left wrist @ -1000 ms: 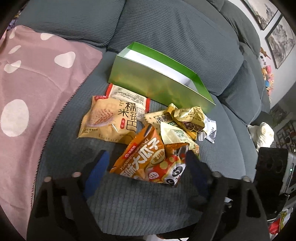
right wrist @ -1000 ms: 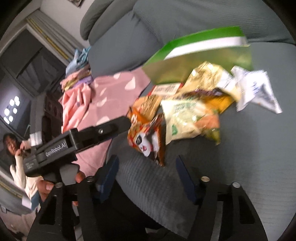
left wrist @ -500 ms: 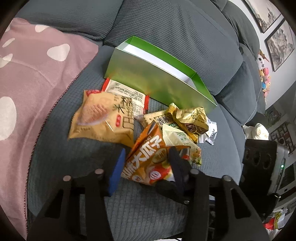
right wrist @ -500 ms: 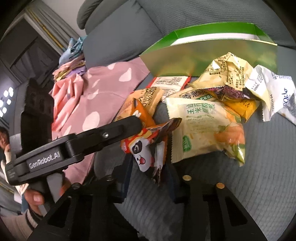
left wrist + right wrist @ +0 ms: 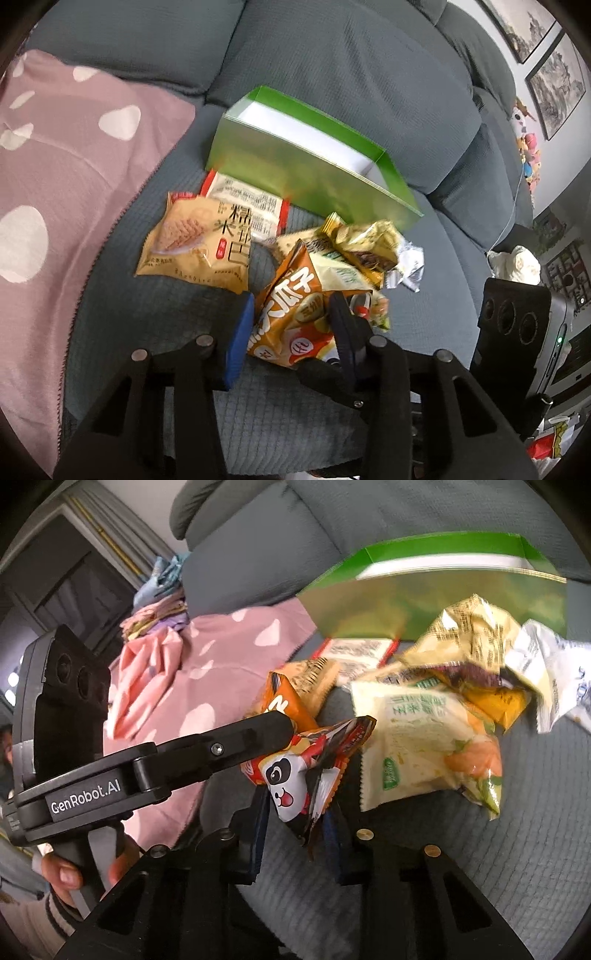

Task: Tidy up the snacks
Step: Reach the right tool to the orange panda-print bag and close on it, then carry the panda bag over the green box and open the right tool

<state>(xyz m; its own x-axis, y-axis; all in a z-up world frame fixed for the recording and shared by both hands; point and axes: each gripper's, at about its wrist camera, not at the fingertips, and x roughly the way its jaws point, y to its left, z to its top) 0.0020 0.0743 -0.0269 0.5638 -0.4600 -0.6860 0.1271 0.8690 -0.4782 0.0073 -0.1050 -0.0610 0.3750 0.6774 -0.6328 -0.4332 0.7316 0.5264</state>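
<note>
A home living room: grey sofa (image 5: 332, 74), pink spotted blanket (image 5: 66, 177), framed pictures (image 5: 546, 66) on the wall, plush toys (image 5: 528, 147) heaped in the corner.

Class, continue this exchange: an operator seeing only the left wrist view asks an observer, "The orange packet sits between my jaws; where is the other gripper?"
Observer: The right gripper is closing its jaws on the same orange packet's panda-printed end; the left gripper closes its jaws on it too.
Operator: What's beyond the pink blanket?
Observer: A heap of clothes on the sofa.
Operator: Who holds the left gripper?
Observer: A hand grips its handle.
</note>
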